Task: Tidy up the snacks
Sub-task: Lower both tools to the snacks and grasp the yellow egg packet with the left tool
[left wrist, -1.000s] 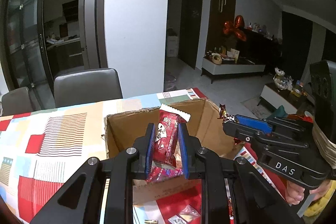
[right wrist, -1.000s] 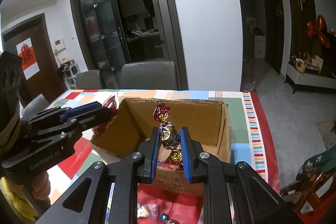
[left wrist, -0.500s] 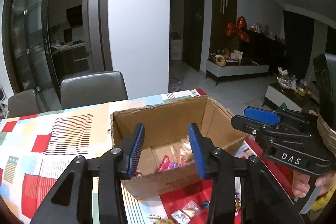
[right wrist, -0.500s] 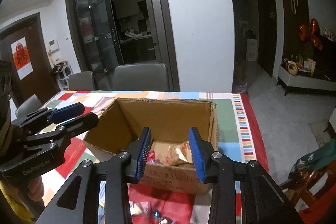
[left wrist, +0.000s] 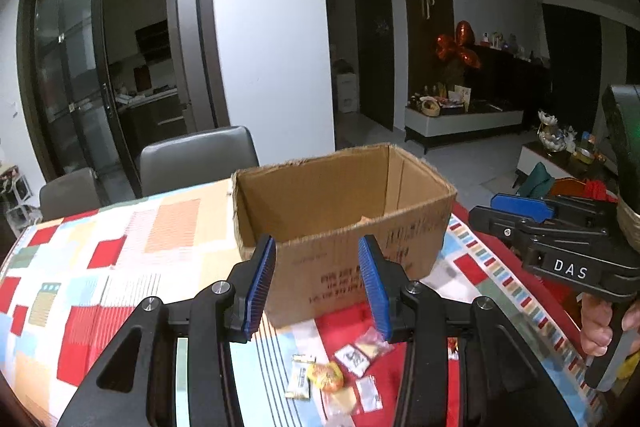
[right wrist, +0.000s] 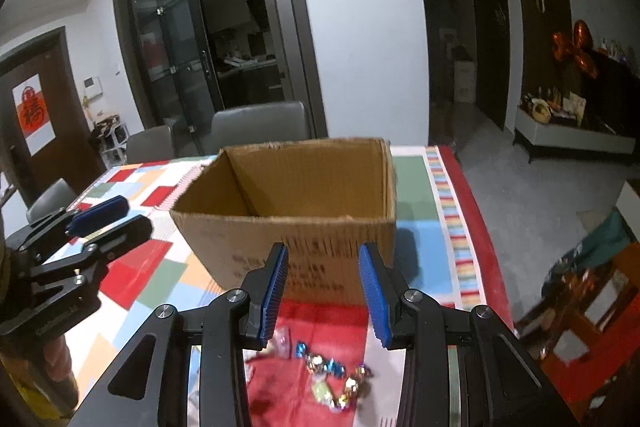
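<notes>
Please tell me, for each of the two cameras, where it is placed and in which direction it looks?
Left wrist: sits on the left gripper, looking along its open, empty fingers at the cardboard box; the right gripper and a hand show at right.
Right wrist: sits on the right gripper, also open, facing the box; the left gripper shows at left.
Shared: box, patchwork tablecloth, loose snacks in front.

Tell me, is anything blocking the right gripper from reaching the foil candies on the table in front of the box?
Nothing visible does. The right gripper is open and empty, and the foil candies lie loose on the tablecloth just below it, in front of the cardboard box. The box stands behind them, not in the path.
</notes>
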The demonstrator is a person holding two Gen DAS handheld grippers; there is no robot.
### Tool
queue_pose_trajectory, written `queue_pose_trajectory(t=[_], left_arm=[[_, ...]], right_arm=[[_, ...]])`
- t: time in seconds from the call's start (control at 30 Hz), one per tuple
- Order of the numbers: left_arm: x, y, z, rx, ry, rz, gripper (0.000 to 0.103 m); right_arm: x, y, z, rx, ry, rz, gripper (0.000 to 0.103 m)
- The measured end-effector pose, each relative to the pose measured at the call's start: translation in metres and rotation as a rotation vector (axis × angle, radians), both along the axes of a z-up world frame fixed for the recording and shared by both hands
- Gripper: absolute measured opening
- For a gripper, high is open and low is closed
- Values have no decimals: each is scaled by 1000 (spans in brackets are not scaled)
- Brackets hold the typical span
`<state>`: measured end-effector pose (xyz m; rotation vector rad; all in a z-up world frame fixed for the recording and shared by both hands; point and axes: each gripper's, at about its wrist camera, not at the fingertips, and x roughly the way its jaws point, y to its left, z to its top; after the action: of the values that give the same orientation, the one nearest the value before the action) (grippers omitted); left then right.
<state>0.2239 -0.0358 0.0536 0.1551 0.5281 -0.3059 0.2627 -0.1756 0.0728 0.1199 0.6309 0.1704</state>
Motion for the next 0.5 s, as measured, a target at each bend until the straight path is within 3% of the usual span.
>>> queue_pose_trajectory(t=[0.5], left_arm=[[-18, 7, -60, 33, 148, 19, 43]], right_arm=[[-32, 6, -61, -9, 159, -24, 38]])
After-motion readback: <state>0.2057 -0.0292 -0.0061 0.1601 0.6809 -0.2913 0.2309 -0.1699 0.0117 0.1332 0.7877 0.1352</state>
